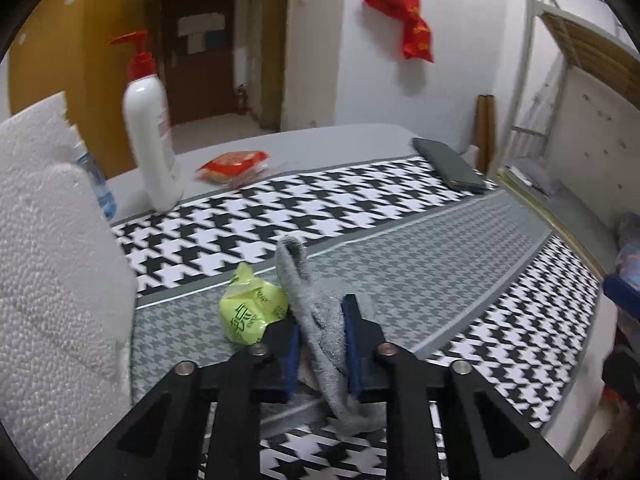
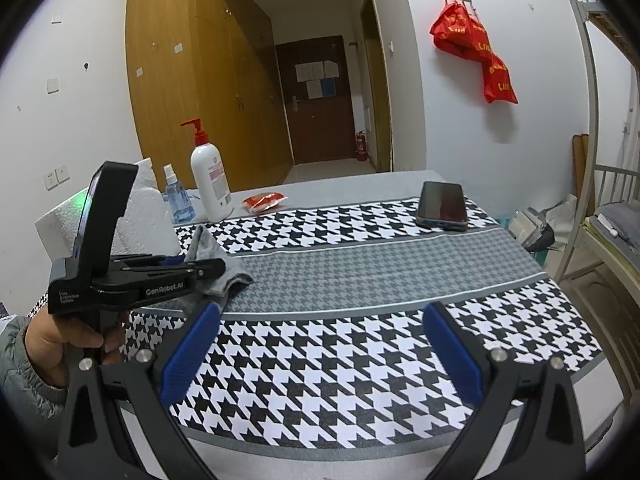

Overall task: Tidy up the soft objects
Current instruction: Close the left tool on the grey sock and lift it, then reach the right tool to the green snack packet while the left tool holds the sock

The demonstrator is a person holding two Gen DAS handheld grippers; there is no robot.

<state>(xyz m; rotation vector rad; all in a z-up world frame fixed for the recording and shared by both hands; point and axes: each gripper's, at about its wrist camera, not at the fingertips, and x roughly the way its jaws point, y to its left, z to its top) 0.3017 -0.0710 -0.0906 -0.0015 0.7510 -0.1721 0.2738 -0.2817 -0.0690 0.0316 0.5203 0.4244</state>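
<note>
The left hand-held gripper (image 1: 322, 344) has its blue pads pressed onto a grey sock (image 1: 316, 320), which runs up between them: one end sticks up beyond the fingertips and the other hangs below the pads toward the houndstooth cloth (image 1: 400, 208) covering the surface. Taking the sock as the landmark, a crumpled yellow-green packet (image 1: 252, 312) lies just to its left on the grey band of the cloth, touching or nearly touching it; the blur makes the contact hard to judge. Farther left of the sock stands a white foam block (image 1: 52, 260), and beyond the sock, toward the far edge of the surface, are a white pump bottle (image 1: 150, 136) with a red top, a flat red packet (image 1: 234, 164) and, to the far right, a dark phone (image 1: 450, 164). From the right wrist view, the sock (image 2: 224, 276) droops from the left hand-held gripper's tip, held by a hand (image 2: 60, 340) in a grey sleeve. The right hand-held gripper (image 2: 320, 344) sits well to the right of the sock, its fingers spread wide with only patterned cloth between them.
</note>
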